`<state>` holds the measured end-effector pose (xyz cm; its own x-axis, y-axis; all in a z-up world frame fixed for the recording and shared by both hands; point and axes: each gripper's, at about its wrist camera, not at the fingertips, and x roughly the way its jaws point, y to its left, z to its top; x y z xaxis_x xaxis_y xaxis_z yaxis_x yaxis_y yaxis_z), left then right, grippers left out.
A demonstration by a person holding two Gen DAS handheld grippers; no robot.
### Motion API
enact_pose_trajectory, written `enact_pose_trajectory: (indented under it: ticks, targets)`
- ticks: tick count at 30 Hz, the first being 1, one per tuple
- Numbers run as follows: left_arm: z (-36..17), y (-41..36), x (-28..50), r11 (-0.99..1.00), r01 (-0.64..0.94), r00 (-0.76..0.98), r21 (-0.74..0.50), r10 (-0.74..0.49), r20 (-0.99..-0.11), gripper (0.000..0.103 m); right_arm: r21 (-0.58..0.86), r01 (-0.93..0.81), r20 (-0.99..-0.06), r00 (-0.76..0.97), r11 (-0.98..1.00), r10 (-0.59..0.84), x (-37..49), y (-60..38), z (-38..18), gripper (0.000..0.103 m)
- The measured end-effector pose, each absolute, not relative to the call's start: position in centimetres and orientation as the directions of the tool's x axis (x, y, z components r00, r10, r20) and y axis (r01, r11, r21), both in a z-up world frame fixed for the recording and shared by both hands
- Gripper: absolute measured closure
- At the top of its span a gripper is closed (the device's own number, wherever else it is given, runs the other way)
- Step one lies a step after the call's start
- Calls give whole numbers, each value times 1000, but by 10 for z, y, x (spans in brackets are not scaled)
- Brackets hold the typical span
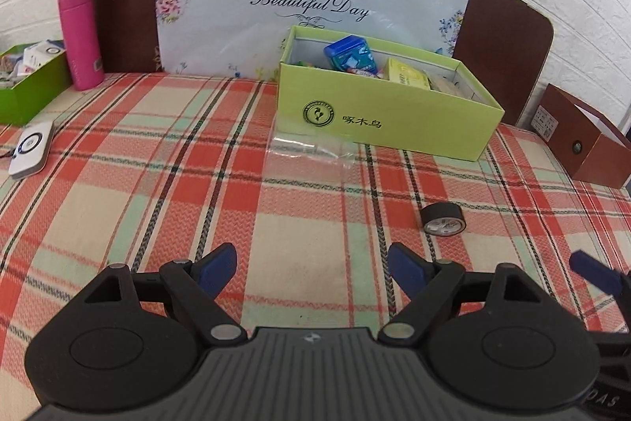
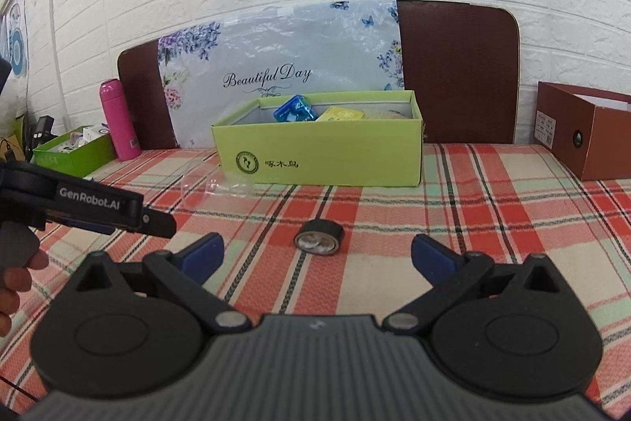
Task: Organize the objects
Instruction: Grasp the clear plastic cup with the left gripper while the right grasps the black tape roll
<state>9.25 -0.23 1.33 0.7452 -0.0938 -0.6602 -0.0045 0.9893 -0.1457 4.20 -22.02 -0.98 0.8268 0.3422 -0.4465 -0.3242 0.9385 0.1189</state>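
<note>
Figure: the pick-up stage of tidying loose items into a box, shown from both wrist cameras. Both hand-held grippers are empty. The right hand-held gripper has its blue pads spread wide with nothing between them, and the left hand-held gripper is likewise open over bare cloth.

The remaining loose item is a roll of black tape, lying on its side on the plaid-covered bench. It sits just ahead of the right hand-held gripper's fingertips, close to the centre line of its jaws. From the left hand-held gripper it lies ahead and off to the right, outside that gripper's span.

Farther ahead of both grippers stands the yellow-green cardboard box, open-topped, already holding a blue packet and a yellow packet. A crumpled clear plastic bag lies at the box's near left corner. A pink flask and a smaller green box stand well off to the left, and a brown box well off to the right.

Judged from this layout, the step in hand is the approach to the tape, and the right hand-held gripper is the better placed. The next move calls for advancing and lowering until the pads straddle the roll, then closing across its width. Since the roll rests on its curved side, it may roll away if nudged by one pad first.
</note>
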Motion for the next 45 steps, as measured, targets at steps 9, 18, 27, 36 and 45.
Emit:
enact_pose_trajectory:
  ticks: [9,18,27,36,45]
  targets:
    - [7,7,80,992,-22,779,-127,-63,-624,16,121,-314,-487,808,942,332,27,-213,-27,0]
    - [16,17,137,985,25,828,-168,-115,-549,16,116,-311,-496,805,943,327,21,-215,-28,0]
    - [-1,28,206,951,116,795,-286,-262,-547,16,126,-270,-522,800,955,295,25,-225,-34,0]
    - [-5,4,198,911,249,740,-327,-397,-543,56,51,-301,-536,796,952,280,62,-213,-30,0]
    - [-15,-10,219,928,201,731,-313,-355,-583,55,-19,-339,-600,756,941,260,114,-175,-49,22]
